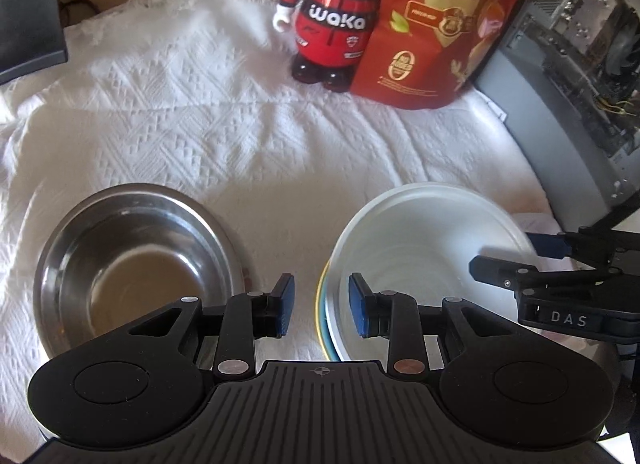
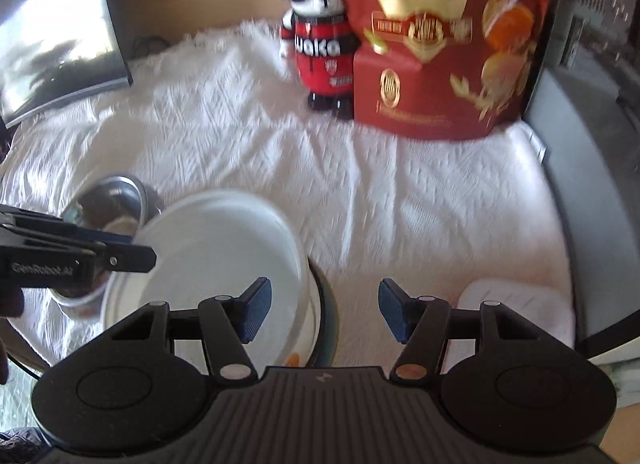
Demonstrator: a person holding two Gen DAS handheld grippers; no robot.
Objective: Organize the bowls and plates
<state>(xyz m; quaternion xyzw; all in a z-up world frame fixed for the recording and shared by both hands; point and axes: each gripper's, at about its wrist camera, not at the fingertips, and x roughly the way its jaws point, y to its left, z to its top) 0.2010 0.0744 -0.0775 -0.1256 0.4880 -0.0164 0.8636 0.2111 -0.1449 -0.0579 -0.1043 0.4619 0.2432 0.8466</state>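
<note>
Evidently, nothing is held: the left gripper (image 1: 322, 306) and right gripper (image 2: 325, 314) are kept part-open above the cloth (image 1: 180, 111). The white bowl (image 1: 424, 248) is nested on what seem coloured plates, the steel bowl (image 1: 132, 264) left beside it for stacking.

Both wrist cams look steeply down, close over each hand-held gripper; shared ahead: white bowl (image 1: 432, 240), steel bowl (image 1: 132, 260), bear figure (image 2: 320, 47).
</note>
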